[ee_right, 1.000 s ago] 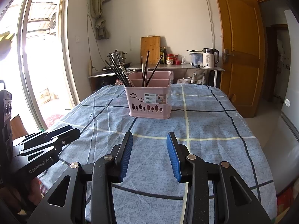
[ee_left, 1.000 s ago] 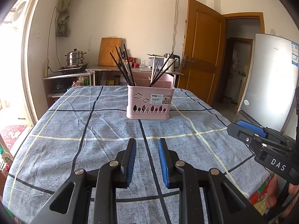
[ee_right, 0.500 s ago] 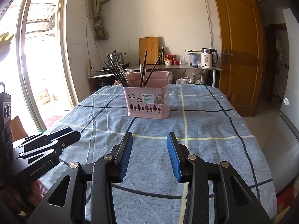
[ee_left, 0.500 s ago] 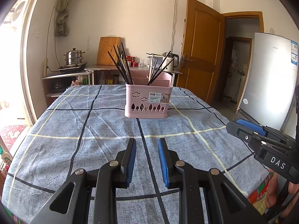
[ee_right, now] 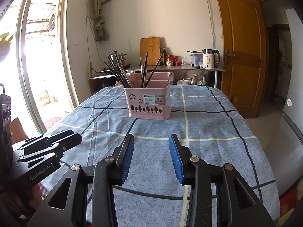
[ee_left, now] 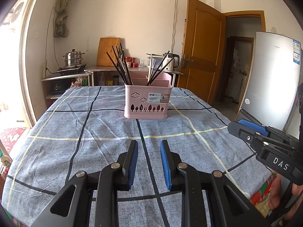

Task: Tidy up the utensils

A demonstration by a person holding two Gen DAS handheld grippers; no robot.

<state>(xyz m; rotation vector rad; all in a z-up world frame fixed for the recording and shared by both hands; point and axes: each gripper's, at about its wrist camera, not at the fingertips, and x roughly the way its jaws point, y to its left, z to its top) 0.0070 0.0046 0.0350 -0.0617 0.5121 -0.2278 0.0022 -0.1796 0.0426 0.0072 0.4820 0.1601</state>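
A pink utensil basket (ee_left: 147,102) stands on the blue checked tablecloth (ee_left: 94,132) at the far middle of the table; it also shows in the right wrist view (ee_right: 149,102). Several dark chopsticks (ee_left: 119,66) lean in its left compartment, and a few more (ee_left: 157,70) stand in the middle one. My left gripper (ee_left: 149,147) is open and empty, low over the near part of the table. My right gripper (ee_right: 151,141) is open and empty, also well short of the basket. Each gripper shows in the other's view, the right one (ee_left: 251,130) and the left one (ee_right: 55,140).
A side counter (ee_right: 174,69) behind the table holds a kettle (ee_right: 210,58), jars, a cutting board (ee_right: 150,50) and a steel pot (ee_left: 73,58). A wooden door (ee_right: 240,56) is at the right, a fridge (ee_left: 270,90) at the near right, a glass door (ee_right: 37,66) at the left.
Both grippers have drawn back a little from the basket and lowered slightly. Both stay open and empty.
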